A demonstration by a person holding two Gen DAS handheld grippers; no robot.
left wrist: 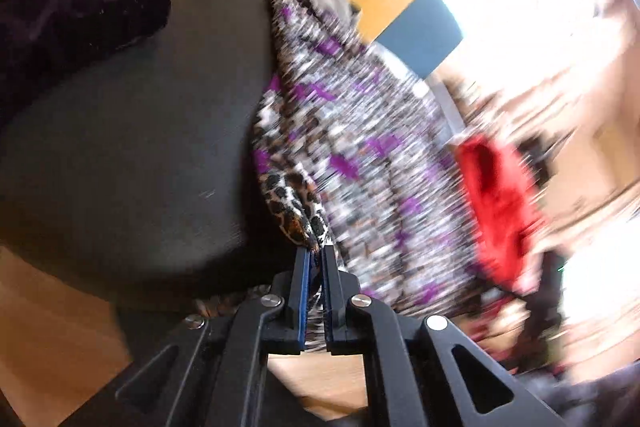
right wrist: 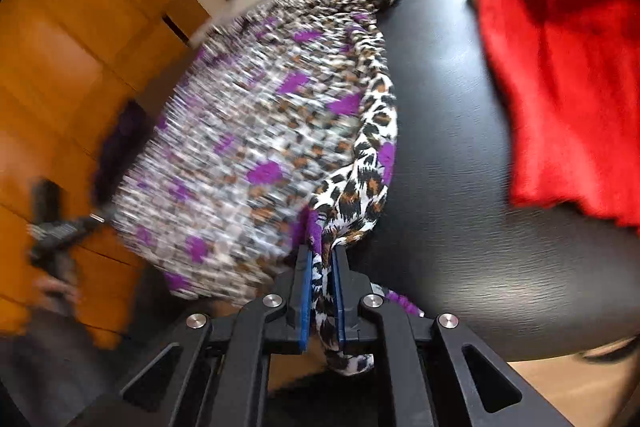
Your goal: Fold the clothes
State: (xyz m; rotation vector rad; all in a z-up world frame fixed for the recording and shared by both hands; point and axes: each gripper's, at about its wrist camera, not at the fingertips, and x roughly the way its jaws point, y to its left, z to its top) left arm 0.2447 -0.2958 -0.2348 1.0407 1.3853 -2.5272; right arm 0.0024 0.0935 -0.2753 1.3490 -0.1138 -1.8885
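- Left wrist view: the left gripper (left wrist: 317,251) is clenched on a bunched edge of the leopard-print garment (left wrist: 360,147), which rises from the fingertips and spreads up and to the right of them, hanging past the edge of the black round table (left wrist: 120,127).
- The pinch looks shallow here (only a small nub of cloth shows at the tips), so I judge it wise to keep the squeeze firm and pull gently rather than snap the cloth taut.
- A dark purple fuzzy garment (left wrist: 68,7) lies far up-left of the jaws and a red garment (left wrist: 496,195) off to the right; both are best left clear of the fold.
- Right wrist view: the right gripper (right wrist: 321,259) is grasping another edge of the leopard-print garment (right wrist: 260,131), with cloth running right through the jaws and dangling below them (a deeper bite).
- The fabric fans up and left from the tips; the table (right wrist: 460,147) lies to the right, the red garment (right wrist: 560,67) beyond it.
- Doing this well probably means spreading both held edges evenly apart and laying the cloth flat on bare tabletop before creasing.
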